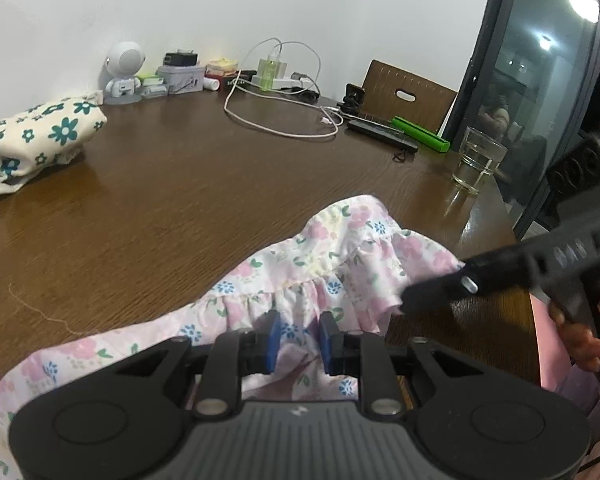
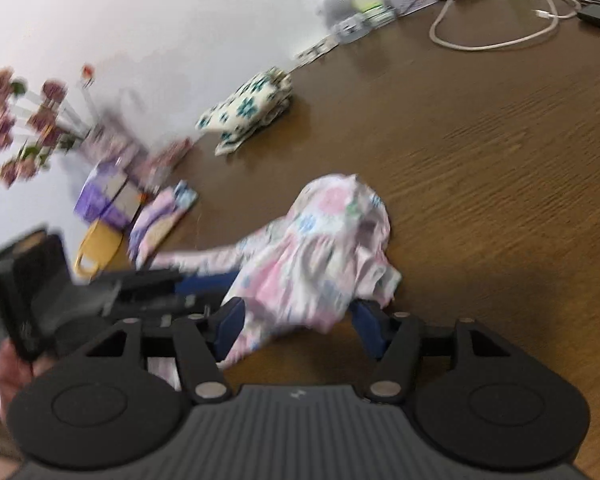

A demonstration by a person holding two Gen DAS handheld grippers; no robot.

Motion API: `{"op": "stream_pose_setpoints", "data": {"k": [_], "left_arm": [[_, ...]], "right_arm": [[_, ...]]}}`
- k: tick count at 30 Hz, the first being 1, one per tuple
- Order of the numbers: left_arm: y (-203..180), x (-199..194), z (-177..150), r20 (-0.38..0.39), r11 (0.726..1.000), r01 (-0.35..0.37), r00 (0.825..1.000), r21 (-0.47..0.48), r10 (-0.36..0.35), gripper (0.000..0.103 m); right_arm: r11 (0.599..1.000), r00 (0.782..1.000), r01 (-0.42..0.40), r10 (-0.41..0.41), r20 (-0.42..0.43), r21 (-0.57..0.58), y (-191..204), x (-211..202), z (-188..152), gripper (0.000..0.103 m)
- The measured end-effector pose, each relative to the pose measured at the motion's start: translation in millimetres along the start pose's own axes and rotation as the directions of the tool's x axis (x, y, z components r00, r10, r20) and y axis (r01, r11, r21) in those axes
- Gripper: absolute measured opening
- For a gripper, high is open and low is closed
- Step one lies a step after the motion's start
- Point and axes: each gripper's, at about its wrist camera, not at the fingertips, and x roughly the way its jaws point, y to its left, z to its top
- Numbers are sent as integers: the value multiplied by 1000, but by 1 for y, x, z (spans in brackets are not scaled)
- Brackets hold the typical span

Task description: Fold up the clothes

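Left tongs (image 1: 299,340) sit parted around the pink floral garment (image 1: 332,276), cloth between the pads, not clamped. Right tongs (image 2: 300,320) gape wide over the same bunched cloth; view blurred. Garment lies crumpled at the table (image 1: 180,184) near edge, unfolded. Teal-flowered garment (image 1: 40,136) already folded, well apart.

the left wrist view looks low across the table (image 1: 180,184) toward its far edge. the right wrist view faces leftward, close above it; both share the pink floral garment (image 1: 332,256) (image 2: 320,248).
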Motion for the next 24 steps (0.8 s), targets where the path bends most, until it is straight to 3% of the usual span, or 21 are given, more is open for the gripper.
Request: {"op": "stream_pose_setpoints", "data": {"k": [5, 9, 12, 16, 18, 20, 24], "left_arm": [[6, -2, -4, 20, 999, 32, 999, -32, -31, 19], [8, -3, -4, 20, 999, 37, 999, -40, -36, 19], [7, -15, -1, 36, 998, 33, 999, -56, -31, 21], [5, -58, 2, 112, 999, 1, 994, -43, 4, 34], [5, -83, -1, 136, 999, -45, 990, -30, 49, 34], [9, -97, -9, 127, 995, -95, 987, -29, 98, 33], [21, -111, -36, 60, 977, -205, 976, -52, 208, 31]], "right_arm": [[995, 995, 29, -38, 91, 99, -4, 17, 7, 59], [994, 994, 36, -46, 99, 101, 0, 27, 6, 19], [998, 988, 49, -55, 142, 48, 6, 19, 7, 10], [981, 965, 160, -132, 228, -109, 26, 2, 16, 10], [941, 947, 240, -174, 269, -239, 43, -5, 21, 10], [870, 931, 312, -200, 306, -382, 68, -6, 21, 10], [663, 916, 386, -196, 350, -642, 126, 3, 4, 10]]}}
